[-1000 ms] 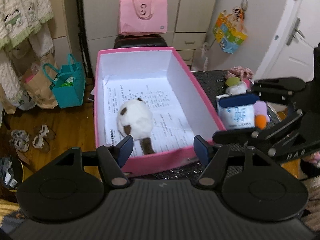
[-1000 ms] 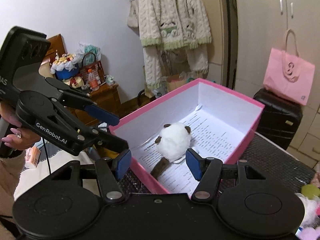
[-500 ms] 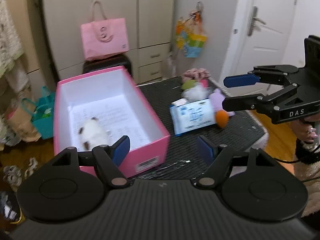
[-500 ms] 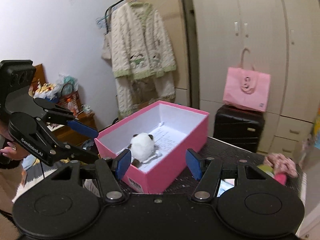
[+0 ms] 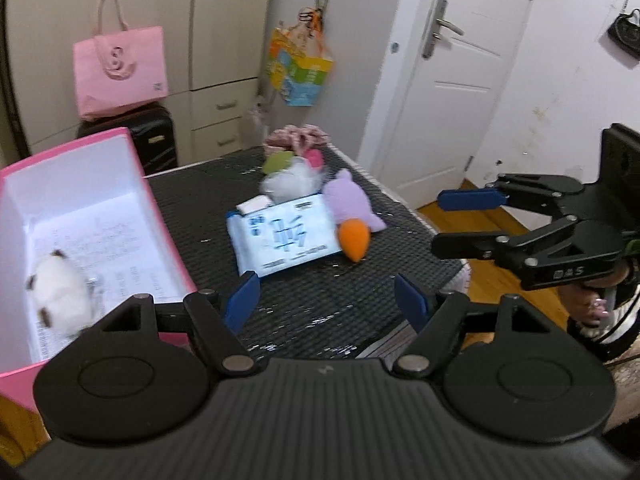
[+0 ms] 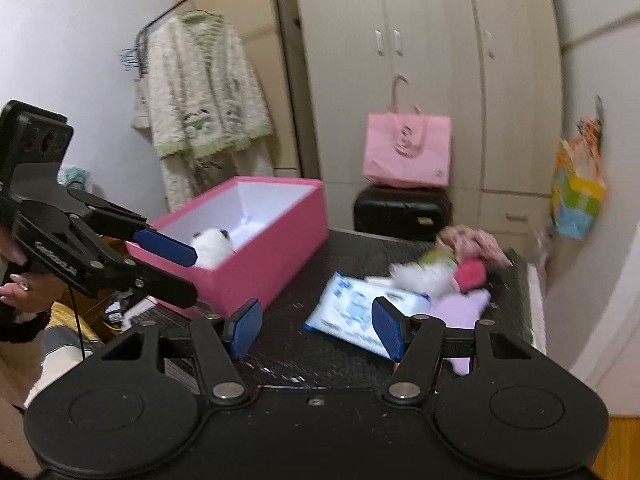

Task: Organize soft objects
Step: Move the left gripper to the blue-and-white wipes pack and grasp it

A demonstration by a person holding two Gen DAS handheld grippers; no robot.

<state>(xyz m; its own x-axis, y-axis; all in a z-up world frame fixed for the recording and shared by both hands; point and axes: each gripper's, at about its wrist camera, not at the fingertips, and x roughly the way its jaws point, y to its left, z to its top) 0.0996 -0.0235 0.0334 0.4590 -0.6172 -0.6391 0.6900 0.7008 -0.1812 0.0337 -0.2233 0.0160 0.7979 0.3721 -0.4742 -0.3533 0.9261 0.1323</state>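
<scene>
A pink box stands on the black table's left part and holds a white and brown plush. A blue-white tissue pack, a purple plush with an orange tip, a white fluffy toy and a pink floral piece lie right of the box. My left gripper is open and empty, near the table's front. My right gripper is open and empty, at the table's right.
A black mesh-topped table carries everything. A pink tote sits on a black suitcase behind it. A wardrobe, a white door, a hanging colourful bag and a coat rack with a cardigan surround it.
Both grippers have pulled back from over the pink box and swung right toward the pile of soft items. The white and brown plush stays in the box.
</scene>
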